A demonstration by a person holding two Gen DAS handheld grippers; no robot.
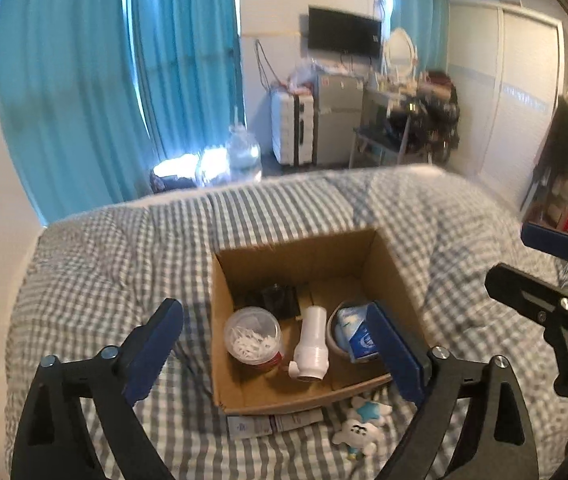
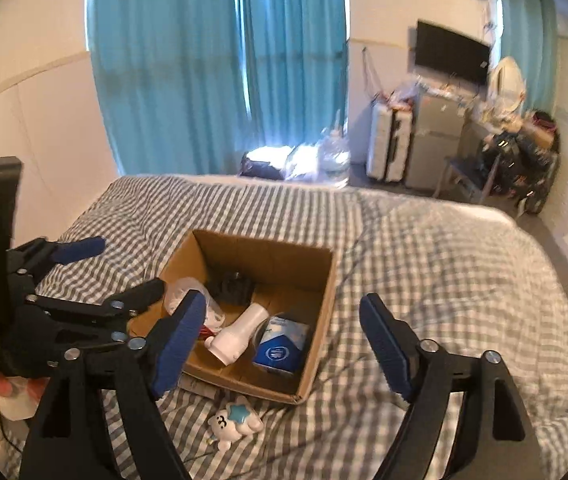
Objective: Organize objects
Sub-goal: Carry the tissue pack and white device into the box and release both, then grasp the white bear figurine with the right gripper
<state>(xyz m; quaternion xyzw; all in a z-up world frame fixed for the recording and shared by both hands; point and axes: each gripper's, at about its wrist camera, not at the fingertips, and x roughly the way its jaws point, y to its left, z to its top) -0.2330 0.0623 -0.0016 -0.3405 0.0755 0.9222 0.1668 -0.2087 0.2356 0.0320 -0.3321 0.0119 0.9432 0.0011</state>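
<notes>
- Left gripper (image 1: 280, 344): jaws wide, empty, over the cardboard box (image 1: 387, 256) on the bed.
- Right gripper (image 2: 284, 344): jaws wide, empty.
- Plush toy (image 2: 236, 422): outside the box, at its 6 o'clock.
- Risk: soft bedding may let the toy slip, or a finger may snag the box wall.
- Only the left view shows the flat packet (image 1: 272, 424) by the box; the swab jar (image 1: 252, 334) reads clearly there.

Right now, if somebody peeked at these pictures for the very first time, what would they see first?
Probably the open cardboard box in the middle of the checked bed cover, with a white bottle, a clear tub of cotton swabs and a blue packet inside. A little white plush toy lies on the cover just in front of it. Behind the bed hang bright turquoise curtains.
</notes>
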